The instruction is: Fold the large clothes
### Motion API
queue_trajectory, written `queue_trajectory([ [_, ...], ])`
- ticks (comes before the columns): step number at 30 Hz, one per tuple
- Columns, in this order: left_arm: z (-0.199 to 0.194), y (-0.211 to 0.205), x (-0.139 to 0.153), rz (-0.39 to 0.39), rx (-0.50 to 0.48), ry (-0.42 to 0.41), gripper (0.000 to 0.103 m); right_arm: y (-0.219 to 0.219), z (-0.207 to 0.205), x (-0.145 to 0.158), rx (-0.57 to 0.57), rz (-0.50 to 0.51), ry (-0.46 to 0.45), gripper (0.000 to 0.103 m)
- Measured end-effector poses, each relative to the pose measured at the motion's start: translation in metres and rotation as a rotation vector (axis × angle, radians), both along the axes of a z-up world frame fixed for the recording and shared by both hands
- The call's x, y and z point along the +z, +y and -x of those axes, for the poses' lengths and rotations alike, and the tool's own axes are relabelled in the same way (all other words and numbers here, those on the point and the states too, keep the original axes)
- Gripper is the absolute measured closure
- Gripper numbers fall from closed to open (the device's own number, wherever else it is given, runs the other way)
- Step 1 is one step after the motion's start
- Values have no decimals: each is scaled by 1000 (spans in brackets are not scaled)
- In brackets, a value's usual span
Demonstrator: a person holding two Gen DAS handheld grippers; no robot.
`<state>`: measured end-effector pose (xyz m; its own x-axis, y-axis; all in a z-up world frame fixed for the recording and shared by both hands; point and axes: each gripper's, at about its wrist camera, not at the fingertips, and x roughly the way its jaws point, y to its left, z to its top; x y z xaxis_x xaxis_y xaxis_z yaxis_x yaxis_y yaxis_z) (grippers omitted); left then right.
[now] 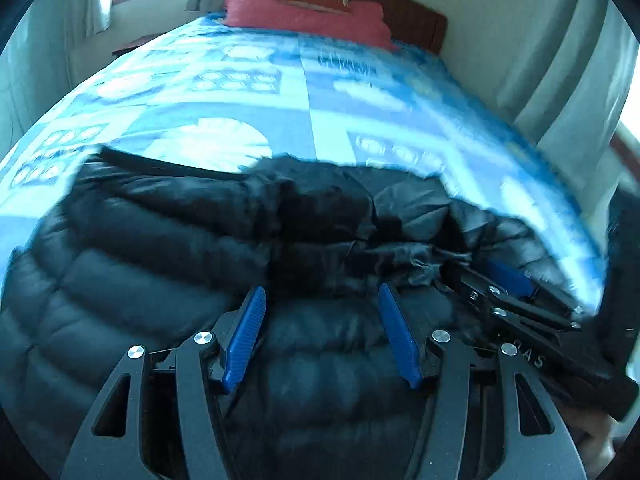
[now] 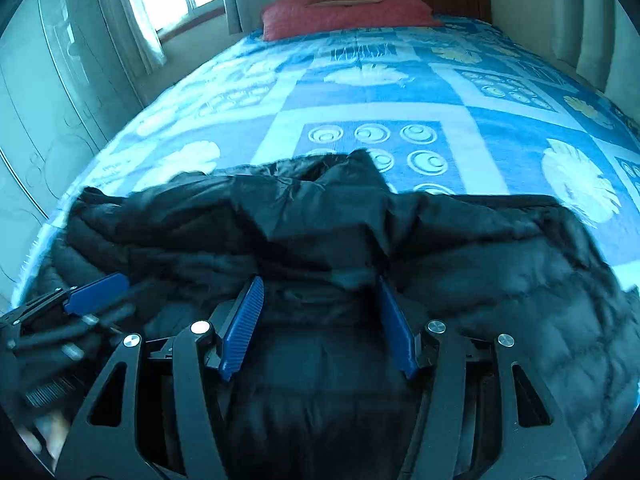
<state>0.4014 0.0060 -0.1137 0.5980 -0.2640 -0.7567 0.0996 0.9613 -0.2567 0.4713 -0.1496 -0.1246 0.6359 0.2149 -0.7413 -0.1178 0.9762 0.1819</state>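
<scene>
1. Black quilted puffer jacket [image 2: 500, 264] bunched at near end of bed with blue patterned cover [image 2: 372, 92], half gathered.
2. Left gripper [image 1: 322, 296] spread, blue pads clear of fabric; nothing pinched.
3. Right gripper [image 2: 320, 288] spread likewise, just above crumpled fold.
4. Risk: slick puffy shell slipping from shallow pinch; fold springing back.
5. Risk: grippers close together, liable to collide.

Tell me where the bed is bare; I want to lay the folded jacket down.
Free: the blue bedspread between the black jacket and the red pillow. Crowded: the near end, where the jacket and both grippers, left and right, sit.
</scene>
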Motion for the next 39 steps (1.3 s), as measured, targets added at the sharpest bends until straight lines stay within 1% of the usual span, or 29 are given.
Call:
queue_trajectory([
  [1, 6, 7, 5, -1, 12, -17, 44, -3, 5, 3, -7, 21, -12, 46],
  [3, 16, 22, 8, -35, 54, -43, 44, -11, 13, 2, -28, 75, -19, 46],
  [4, 17, 31, 5, -51, 74, -37, 44, -17, 13, -4, -36, 80, 3, 46],
  [5, 15, 38, -1, -44, 75, -15, 44, -21, 11, -9, -35, 63, 20, 46],
  [6, 12, 45, -9, -14, 69, 9, 44, -23, 10, -15, -36, 43, 34, 45],
  [7, 10, 46, -12, -12, 66, 15, 44, -22, 7, -20, -35, 47, 36, 45],
  [9, 6, 41, -21, -41, 54, 19, 44, -19, 2, -28, -34, 62, 37, 44],
  [11, 2, 36, -28, -60, 57, 19, 45, -16, -1, -30, -37, 78, 43, 44],
  [12, 1, 34, -28, -71, 55, 23, 45, -16, -1, -28, -36, 81, 43, 44],
  [15, 6, 34, -19, -90, 43, 32, 45, -24, 11, -14, -43, 46, 38, 44],
  [17, 24, 40, -5, -95, 41, 15, 45, -36, 33, 2, -66, 18, 23, 44],
  [19, 43, 47, 7, -107, 51, -4, 45, -48, 55, 15, -89, 17, 6, 41],
  [21, 72, 63, 19, -107, 90, -27, 44, -66, 82, 24, -131, 23, -14, 38],
  [22, 83, 70, 21, -101, 109, -31, 44, -74, 95, 26, -150, 25, -17, 36],
  [25, 126, 98, 21, -72, 177, -29, 44, -108, 138, 26, -234, 34, -6, 36],
  [27, 152, 114, 20, -70, 233, -35, 44, -132, 163, 22, -299, 16, -1, 34],
  [28, 169, 124, 19, -55, 262, -46, 43, -144, 176, 19, -335, -3, 10, 33],
  [30, 199, 141, 16, -41, 324, -50, 32, -164, 196, 10, -384, -52, 38, 33],
  [32, 218, 152, 11, -14, 372, -42, 31, -176, 208, -1, -414, -101, 68, 32],
  [33, 228, 158, 6, 24, 394, -29, 31, -181, 215, -8, -424, -137, 81, 32],
  [35, 234, 161, -5, 93, 398, 5, 31, -187, 222, -18, -436, -205, 97, 30],
  [36, 234, 160, -12, 129, 389, 35, 30, -187, 223, -21, -443, -231, 101, 28],
  [37, 231, 158, -15, 141, 388, 43, 27, -187, 223, -23, -443, -254, 105, 28],
  [39, 225, 154, -17, 142, 401, 26, 21, -181, 222, -27, -427, -293, 118, 27],
])
